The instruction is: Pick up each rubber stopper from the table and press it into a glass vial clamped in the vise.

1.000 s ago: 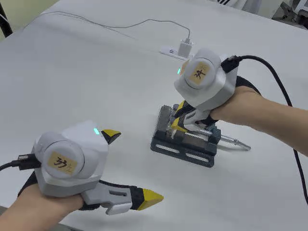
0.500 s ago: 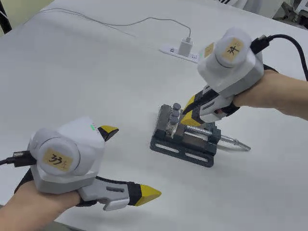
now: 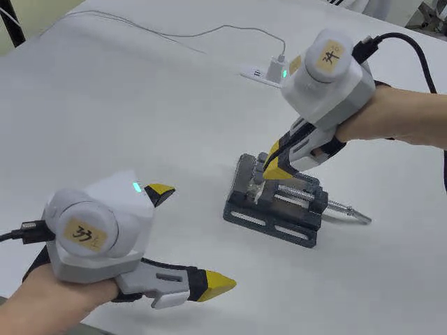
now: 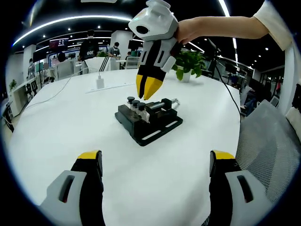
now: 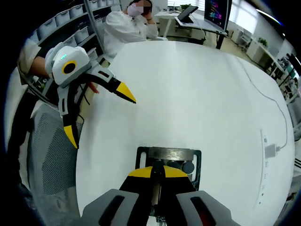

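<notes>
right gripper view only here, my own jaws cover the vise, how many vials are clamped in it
observer: left gripper view shows three vials in a row in the vise, each with a dark stopper on top
operator: where are my tips against them
observer: in the head view the right gripper slants down with its shut tips at the top of the vial row; i cannot tell whether they touch
operator: which way does the vise handle point
observer: in the head view the screw handle sticks out on the side away from the left gripper
</notes>
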{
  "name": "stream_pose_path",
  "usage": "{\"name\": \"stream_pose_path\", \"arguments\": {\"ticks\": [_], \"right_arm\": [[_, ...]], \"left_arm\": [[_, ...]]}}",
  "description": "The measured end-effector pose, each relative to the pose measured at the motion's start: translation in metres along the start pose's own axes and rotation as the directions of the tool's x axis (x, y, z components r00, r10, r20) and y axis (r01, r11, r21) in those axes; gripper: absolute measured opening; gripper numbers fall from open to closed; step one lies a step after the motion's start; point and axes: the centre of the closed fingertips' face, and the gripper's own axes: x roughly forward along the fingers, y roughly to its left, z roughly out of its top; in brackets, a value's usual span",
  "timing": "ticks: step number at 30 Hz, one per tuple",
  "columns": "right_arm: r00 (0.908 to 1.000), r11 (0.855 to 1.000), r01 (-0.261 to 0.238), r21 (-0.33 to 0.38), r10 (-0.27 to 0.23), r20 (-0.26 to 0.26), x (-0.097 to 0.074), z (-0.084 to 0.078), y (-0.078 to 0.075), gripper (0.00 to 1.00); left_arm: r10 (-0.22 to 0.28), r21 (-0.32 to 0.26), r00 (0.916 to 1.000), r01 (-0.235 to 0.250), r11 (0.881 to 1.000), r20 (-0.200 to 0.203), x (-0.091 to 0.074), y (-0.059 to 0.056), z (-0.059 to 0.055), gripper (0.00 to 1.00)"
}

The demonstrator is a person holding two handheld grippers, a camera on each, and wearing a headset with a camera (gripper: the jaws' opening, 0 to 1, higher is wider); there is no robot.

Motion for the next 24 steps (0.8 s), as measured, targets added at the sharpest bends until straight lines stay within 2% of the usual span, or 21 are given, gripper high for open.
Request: {"name": "stream_pose_path", "arguments": {"ticks": [7, 18, 24], "right_arm": [[0.9992, 1.000, -0.031, -0.001, 0.031, -0.024, 0.0050, -0.0029, 0.0001, 0.00], [0.9982, 0.999, -0.046, -0.003, 0.046, -0.039, 0.0059, -0.0074, 0.0010, 0.00], [0.9952, 0.997, -0.080, 0.021, 0.081, -0.056, 0.0065, -0.0072, -0.0018, 0.00]], "left_arm": [[0.002, -0.011, 1.0000, -0.002, 1.000, -0.004, 0.0010, 0.0013, -0.0017, 0.94], [-0.007, -0.020, 0.9999, 0.007, 1.000, -0.012, 0.0056, -0.0020, -0.0067, 0.93], [-0.014, -0.021, 0.9998, 0.014, 1.000, -0.013, 0.0080, -0.0039, -0.0069, 0.93]]}}
